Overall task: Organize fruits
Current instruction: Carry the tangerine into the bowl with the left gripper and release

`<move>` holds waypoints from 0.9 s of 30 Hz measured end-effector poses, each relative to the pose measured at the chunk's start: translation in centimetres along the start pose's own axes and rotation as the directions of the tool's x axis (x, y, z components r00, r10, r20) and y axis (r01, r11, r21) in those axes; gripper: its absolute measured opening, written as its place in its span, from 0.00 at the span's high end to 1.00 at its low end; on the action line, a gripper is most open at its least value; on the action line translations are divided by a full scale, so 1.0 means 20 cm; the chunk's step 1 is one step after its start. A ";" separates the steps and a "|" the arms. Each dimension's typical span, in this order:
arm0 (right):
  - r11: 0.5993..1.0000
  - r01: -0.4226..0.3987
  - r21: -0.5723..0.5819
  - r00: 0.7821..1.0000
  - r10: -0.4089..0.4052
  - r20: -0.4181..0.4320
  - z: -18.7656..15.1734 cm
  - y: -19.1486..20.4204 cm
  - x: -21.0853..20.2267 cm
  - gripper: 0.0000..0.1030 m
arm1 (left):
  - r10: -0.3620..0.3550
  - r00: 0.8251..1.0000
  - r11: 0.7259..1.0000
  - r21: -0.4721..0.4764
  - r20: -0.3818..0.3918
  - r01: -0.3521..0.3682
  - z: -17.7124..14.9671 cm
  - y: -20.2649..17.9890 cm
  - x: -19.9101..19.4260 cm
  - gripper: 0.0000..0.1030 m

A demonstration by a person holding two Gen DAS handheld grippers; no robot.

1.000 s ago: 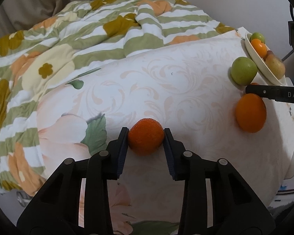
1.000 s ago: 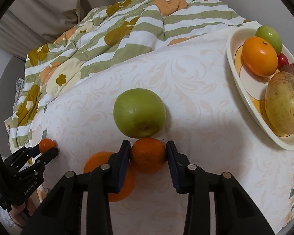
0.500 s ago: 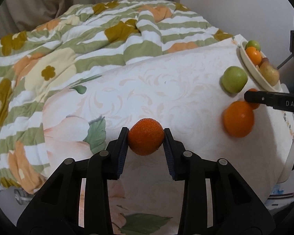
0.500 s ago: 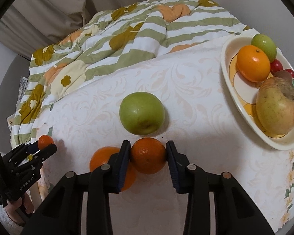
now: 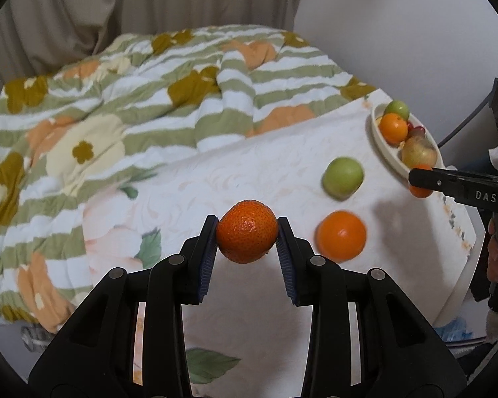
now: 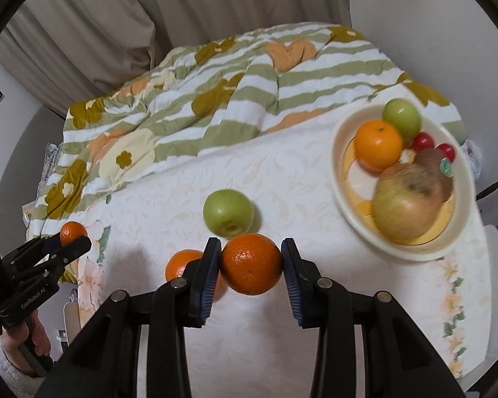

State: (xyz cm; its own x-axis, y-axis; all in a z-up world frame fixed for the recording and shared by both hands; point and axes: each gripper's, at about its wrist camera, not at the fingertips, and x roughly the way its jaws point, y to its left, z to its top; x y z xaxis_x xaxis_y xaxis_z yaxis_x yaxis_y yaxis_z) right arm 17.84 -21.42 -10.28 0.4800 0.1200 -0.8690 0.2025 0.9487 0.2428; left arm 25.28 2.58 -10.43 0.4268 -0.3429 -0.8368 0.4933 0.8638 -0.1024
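Observation:
My left gripper (image 5: pixel 246 240) is shut on a small mandarin (image 5: pixel 247 232) and holds it above the table's left part. My right gripper (image 6: pixel 251 262) is shut on another mandarin (image 6: pixel 251 263), lifted near the table's front, left of the cream fruit plate (image 6: pixel 340 179). A green apple (image 6: pixel 228 211) and a larger orange (image 6: pixel 179 265) lie loose on the white floral tablecloth (image 6: pixel 298 205). The plate holds an orange (image 6: pixel 377 145), a green apple (image 6: pixel 401 118), a yellowish apple (image 6: pixel 408 209), a kiwi and cherry tomatoes (image 6: pixel 423 141).
A striped floral quilt (image 5: pixel 132 106) lies bunched behind the table. Curtains (image 6: pixel 149 6) hang at the back. The table edge runs along the right (image 5: pixel 461 265). In the right wrist view the left gripper (image 6: pixel 68 238) shows at far left with its mandarin.
Both grippers have risen and pulled back with their mandarins. The plate and loose fruits now look farther away and lower in both views.

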 end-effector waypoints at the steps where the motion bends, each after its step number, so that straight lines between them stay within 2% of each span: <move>1: 1.000 -0.002 -0.003 1.000 0.002 0.005 0.01 -0.02 -0.02 0.66 | 0.007 1.000 1.000 0.002 0.008 -0.007 0.02 -0.03 -0.01 0.59; 13: 0.998 -0.012 -0.057 0.998 0.015 0.053 0.14 -0.40 -0.26 0.66 | 0.000 0.997 1.000 -0.021 0.081 0.001 0.25 -0.52 -0.03 0.59; 19: 0.997 -0.022 -0.073 0.998 0.026 0.054 0.19 -0.64 -0.31 0.66 | -0.011 0.996 1.000 -0.019 0.092 0.013 0.36 -0.82 0.06 0.59; 27: 0.995 -0.037 -0.093 0.999 0.040 0.034 0.27 -0.93 -0.32 0.66 | -0.021 0.997 0.999 -0.034 0.073 0.024 0.47 -1.11 0.24 0.59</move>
State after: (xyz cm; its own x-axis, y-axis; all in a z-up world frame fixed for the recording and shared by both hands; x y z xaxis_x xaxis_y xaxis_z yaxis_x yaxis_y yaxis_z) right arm 15.53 -41.40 -6.94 0.5163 0.1478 -0.8435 0.1046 0.9667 0.2334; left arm 23.45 -21.71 -7.23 0.4704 -0.3872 -0.7930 0.4771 0.8675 -0.1406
